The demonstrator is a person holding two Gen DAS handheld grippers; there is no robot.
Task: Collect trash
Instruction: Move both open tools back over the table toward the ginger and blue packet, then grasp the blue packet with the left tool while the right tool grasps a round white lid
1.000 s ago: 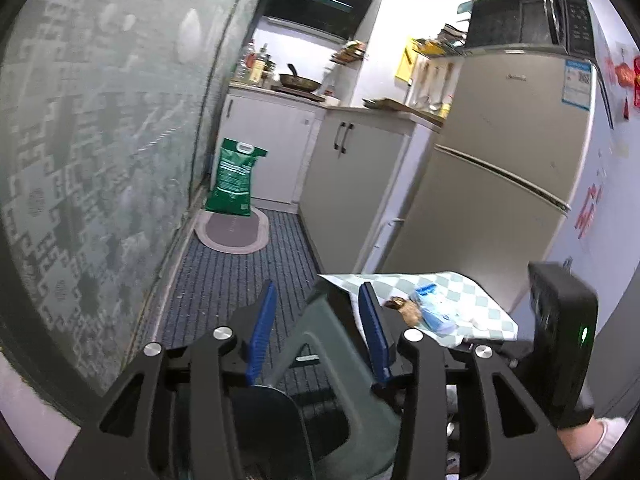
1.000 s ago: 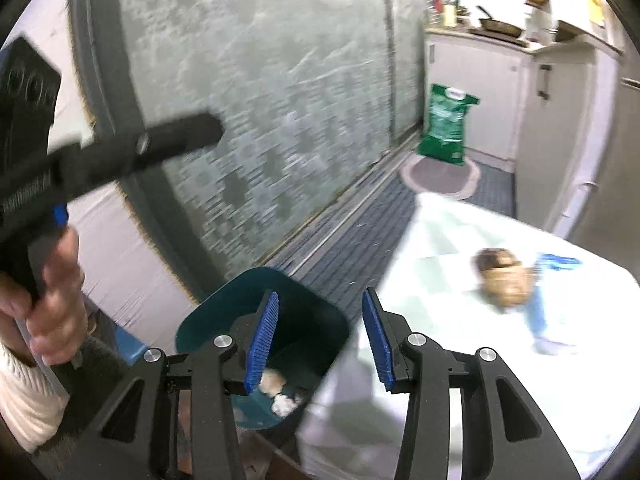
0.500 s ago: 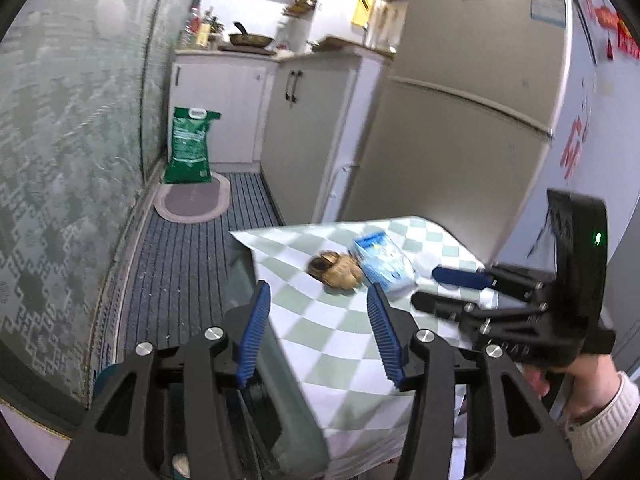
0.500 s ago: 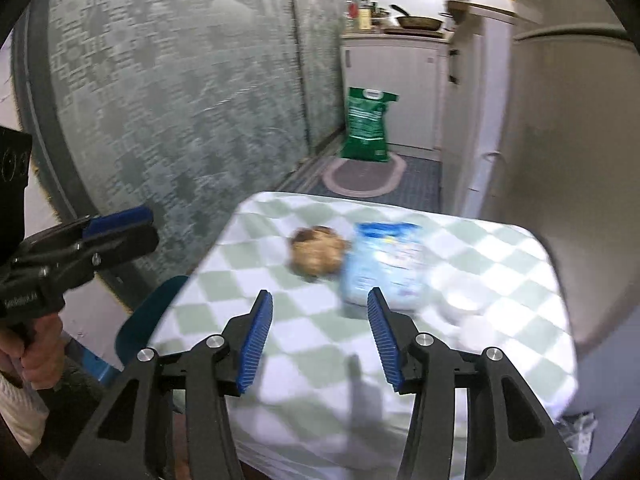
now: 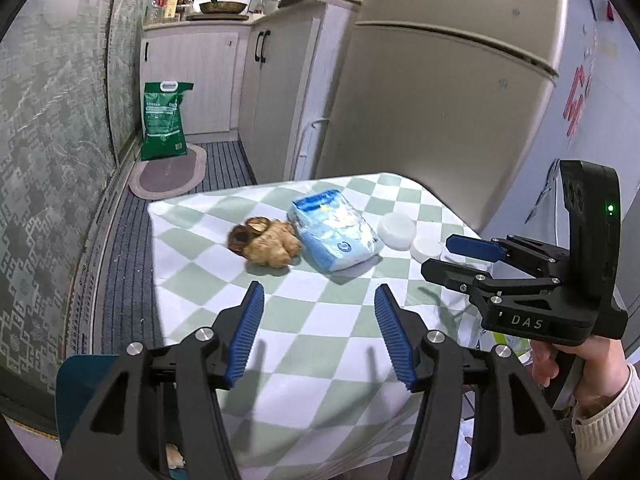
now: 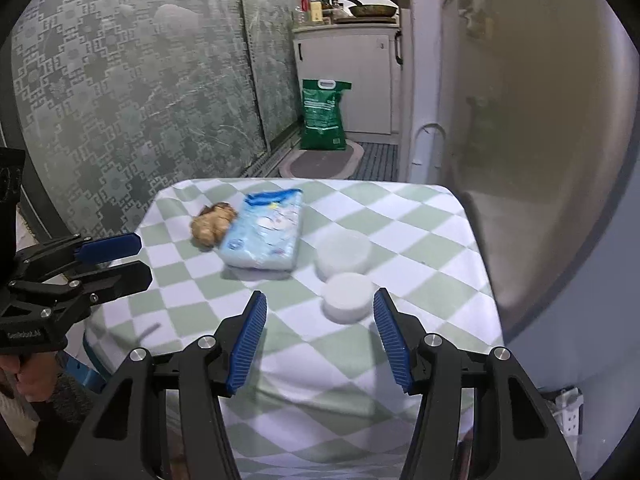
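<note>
**Both grippers empty above the checked table**

The fridge (image 5: 440, 92) is the largest item, a smooth beige metal box with rounded door edges, standing just behind the table. The table (image 6: 400, 220) wears a soft cloth of green and white checks, draping over its edges. Beside its left edge you have the bin (image 5: 80, 384), dark teal plastic with rounded corners; pale scraps show inside it.

The trash lies on the far half of the cloth. The tissue pack (image 6: 266, 236) is a flat, glossy, light blue pillow. Touching its left side sits a knobbly tan lump (image 6: 212, 226), rough-skinned. Two white round lids (image 6: 346, 294) lie just right of the pack, smooth and nearly touching.

Your left gripper (image 5: 318, 330) and right gripper (image 6: 318, 344) each hover with ribbed blue pads spread wide, gripping nothing.
</note>
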